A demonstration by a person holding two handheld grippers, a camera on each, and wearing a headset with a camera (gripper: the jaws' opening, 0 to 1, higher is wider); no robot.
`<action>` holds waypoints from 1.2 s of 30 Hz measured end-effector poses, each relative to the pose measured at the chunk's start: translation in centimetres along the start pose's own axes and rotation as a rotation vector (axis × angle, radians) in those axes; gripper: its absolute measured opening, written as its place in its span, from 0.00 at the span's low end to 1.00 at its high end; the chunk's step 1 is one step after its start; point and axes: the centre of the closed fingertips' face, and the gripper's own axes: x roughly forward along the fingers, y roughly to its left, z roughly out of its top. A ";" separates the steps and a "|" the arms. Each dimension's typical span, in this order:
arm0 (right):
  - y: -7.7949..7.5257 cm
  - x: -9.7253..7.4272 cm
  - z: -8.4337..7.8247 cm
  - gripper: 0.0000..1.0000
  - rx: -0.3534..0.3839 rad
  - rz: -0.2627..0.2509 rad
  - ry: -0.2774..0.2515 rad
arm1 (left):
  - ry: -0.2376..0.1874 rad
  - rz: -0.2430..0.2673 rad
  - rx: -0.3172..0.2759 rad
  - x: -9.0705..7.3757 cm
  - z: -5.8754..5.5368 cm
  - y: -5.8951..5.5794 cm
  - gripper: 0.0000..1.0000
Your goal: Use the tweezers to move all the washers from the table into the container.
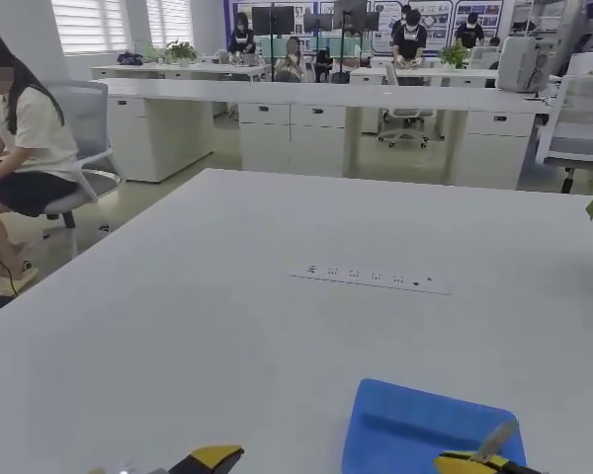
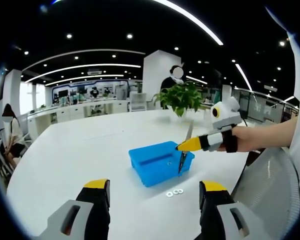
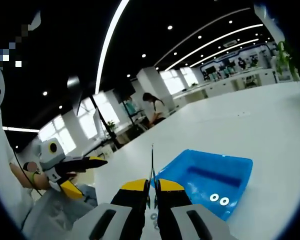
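A blue container sits at the near edge of the white table. Two washers lie inside it. A few more washers lie on the table just in front of it. My right gripper is shut on thin metal tweezers, whose tips point down over the container's near side. In the head view the right gripper shows at the bottom edge with the tweezers. My left gripper is open and holds nothing, off to the left of the container.
A flush power strip lies in the table's middle. A person sits on a chair at the far left. White desks stand beyond the table. A potted plant stands at the table's far end.
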 end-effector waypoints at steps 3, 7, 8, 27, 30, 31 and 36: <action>0.2 0.6 -1.1 0.04 -0.039 0.019 0.053 | 0.003 0.000 0.001 0.0 -0.1 0.0 0.73; 0.3 1.5 -2.6 0.04 -0.075 0.037 0.121 | 0.005 0.001 0.002 0.0 -0.1 0.0 0.73; 0.3 1.7 -2.8 0.04 -0.074 0.040 0.134 | 0.005 0.001 0.001 0.0 -0.1 0.0 0.73; 0.3 2.5 -5.0 0.04 -0.159 0.057 0.255 | 0.017 -0.006 -0.002 0.1 -0.3 -0.1 0.71; 0.6 2.6 -5.1 0.04 -0.184 0.066 0.260 | 0.017 -0.007 0.000 0.0 -0.4 -0.1 0.71; 0.7 2.6 -5.2 0.04 -0.197 0.070 0.262 | 0.018 -0.007 0.000 0.0 -0.4 -0.1 0.71; 0.8 2.5 -5.3 0.03 -0.240 0.073 0.268 | 0.020 -0.008 0.002 0.0 -0.4 -0.1 0.70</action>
